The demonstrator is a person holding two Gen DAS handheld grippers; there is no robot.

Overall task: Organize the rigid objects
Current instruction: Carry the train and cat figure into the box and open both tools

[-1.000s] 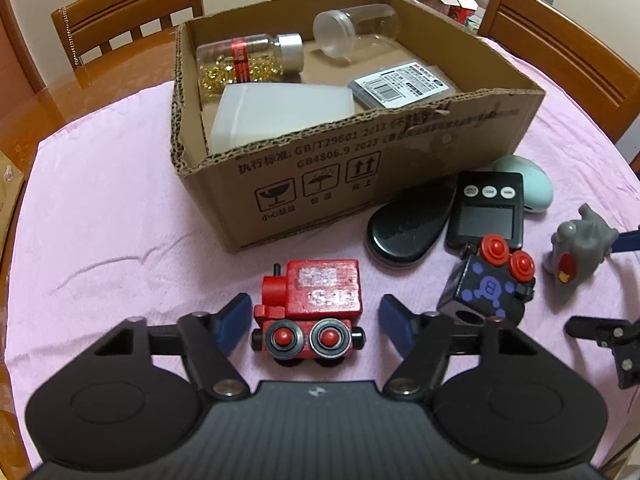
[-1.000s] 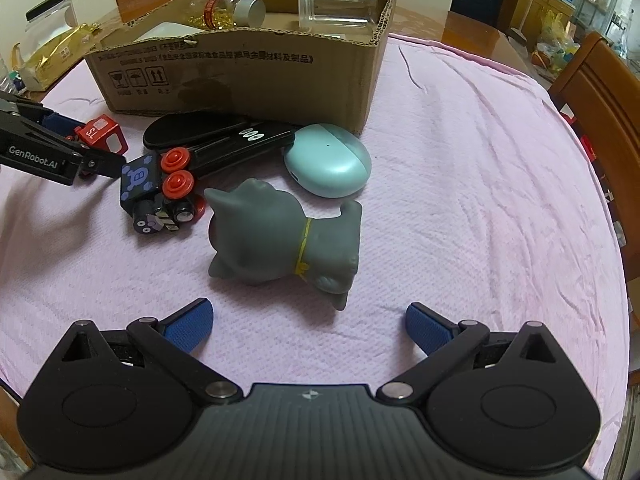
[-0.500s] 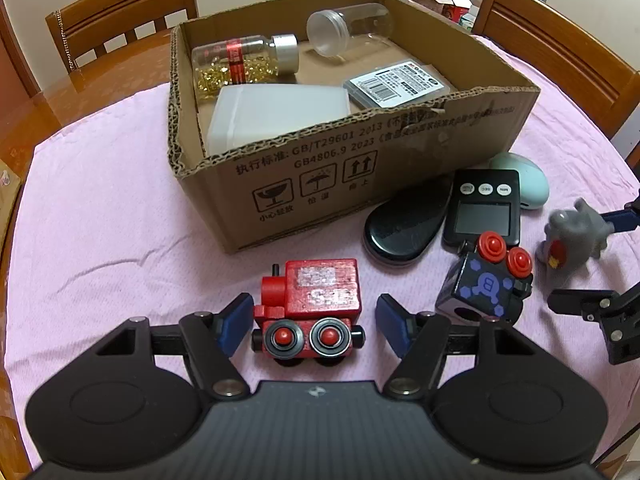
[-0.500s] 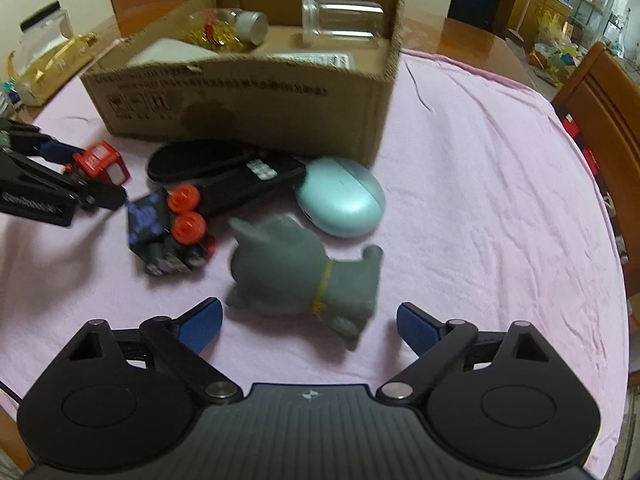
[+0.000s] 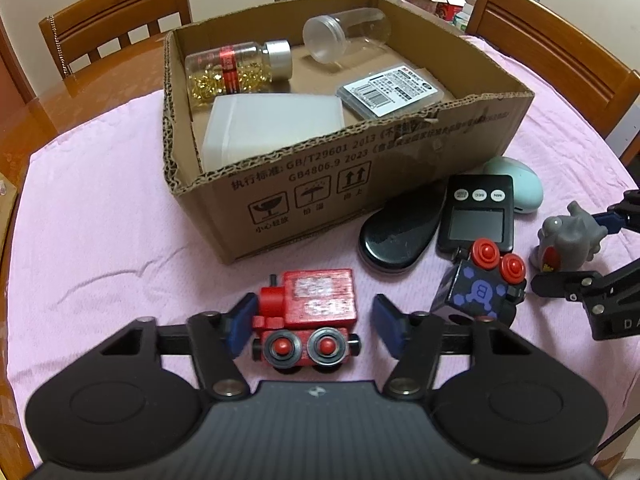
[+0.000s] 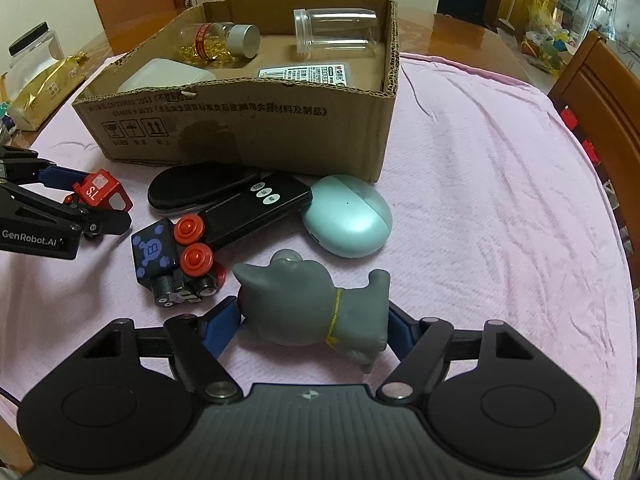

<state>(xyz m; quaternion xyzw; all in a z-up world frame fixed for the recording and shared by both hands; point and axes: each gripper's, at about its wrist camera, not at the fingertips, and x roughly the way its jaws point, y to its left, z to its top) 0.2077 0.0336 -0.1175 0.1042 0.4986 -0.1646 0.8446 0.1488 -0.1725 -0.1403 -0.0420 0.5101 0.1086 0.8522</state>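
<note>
A red toy train [image 5: 310,312] lies on the pink cloth between the open jaws of my left gripper [image 5: 316,322]; it also shows in the right wrist view [image 6: 102,192]. A grey toy cat [image 6: 316,312] lies between the blue pads of my right gripper [image 6: 316,324], which is still open around it; the cat shows at the right edge of the left view [image 5: 568,240]. The open cardboard box [image 5: 400,152] stands behind, holding a pill bottle [image 5: 236,70], a clear jar [image 5: 344,34], a white container [image 5: 272,128] and a labelled flat case [image 5: 392,90].
In front of the box lie a black oval case [image 5: 396,236], a black remote-like device [image 5: 476,212], a mint oval case [image 6: 348,220] and a dark blue toy block car with red wheels [image 6: 176,256]. Wooden chairs [image 5: 560,52] stand around the table. A jar and a gold bag [image 6: 40,80] sit left.
My right gripper has moved forward and down so the grey cat now sits between its pads. My left gripper has closed in a little around the red train.
</note>
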